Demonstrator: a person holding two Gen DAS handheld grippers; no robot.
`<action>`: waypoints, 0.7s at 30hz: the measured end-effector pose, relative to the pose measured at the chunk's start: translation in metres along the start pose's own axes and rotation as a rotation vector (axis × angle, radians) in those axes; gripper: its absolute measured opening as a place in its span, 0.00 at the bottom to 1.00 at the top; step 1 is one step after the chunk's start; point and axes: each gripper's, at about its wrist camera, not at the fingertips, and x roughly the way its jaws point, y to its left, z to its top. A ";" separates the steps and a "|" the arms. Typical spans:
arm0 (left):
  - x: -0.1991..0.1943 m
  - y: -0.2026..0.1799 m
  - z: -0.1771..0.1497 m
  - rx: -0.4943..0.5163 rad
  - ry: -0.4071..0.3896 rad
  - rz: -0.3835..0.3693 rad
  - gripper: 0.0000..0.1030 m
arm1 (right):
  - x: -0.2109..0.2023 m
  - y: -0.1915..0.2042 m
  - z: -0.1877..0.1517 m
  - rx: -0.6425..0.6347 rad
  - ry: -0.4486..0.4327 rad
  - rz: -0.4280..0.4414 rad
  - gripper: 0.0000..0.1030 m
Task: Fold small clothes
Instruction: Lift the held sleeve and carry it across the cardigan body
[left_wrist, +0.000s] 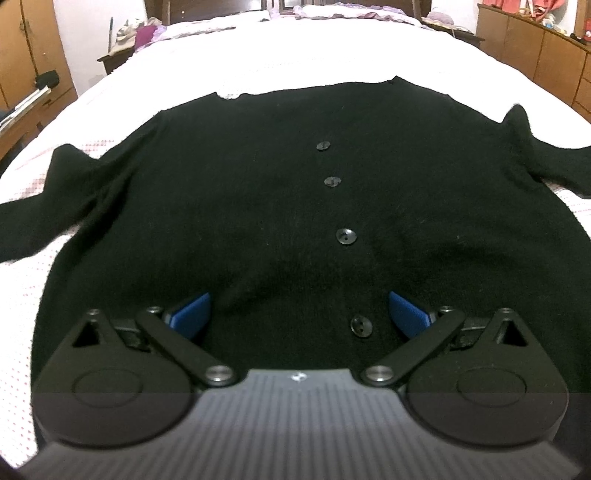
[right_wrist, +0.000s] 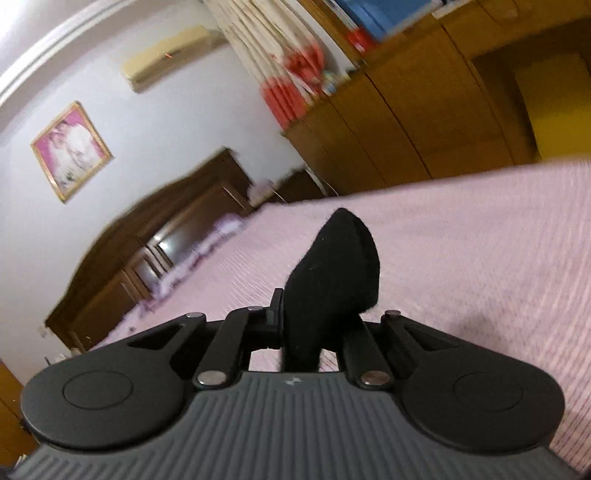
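Left wrist view: black knit buttoned cardigan (left_wrist: 295, 206) flat on white bed (left_wrist: 295, 55), my left hand-held gripper (left_wrist: 299, 314) spread empty above near hem. Right hand-held gripper (right_wrist: 314, 325) pinches black fabric, lifted; thin bite may slip, dragging cardigan crooked.

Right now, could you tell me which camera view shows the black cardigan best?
The left wrist view: the black cardigan lies spread flat on the bed, buttons and both sleeves visible, beneath the open left hand-held gripper. The right wrist view shows only a black fold pinched in the right hand-held gripper.
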 end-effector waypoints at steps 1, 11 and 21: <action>-0.001 0.001 0.001 -0.002 0.000 -0.006 1.00 | -0.006 0.009 0.007 -0.009 -0.008 0.018 0.08; -0.022 0.028 0.010 -0.065 -0.015 -0.024 1.00 | -0.056 0.119 0.022 -0.099 0.022 0.199 0.08; -0.050 0.070 0.013 -0.103 -0.061 0.026 1.00 | -0.074 0.273 -0.054 -0.255 0.142 0.354 0.08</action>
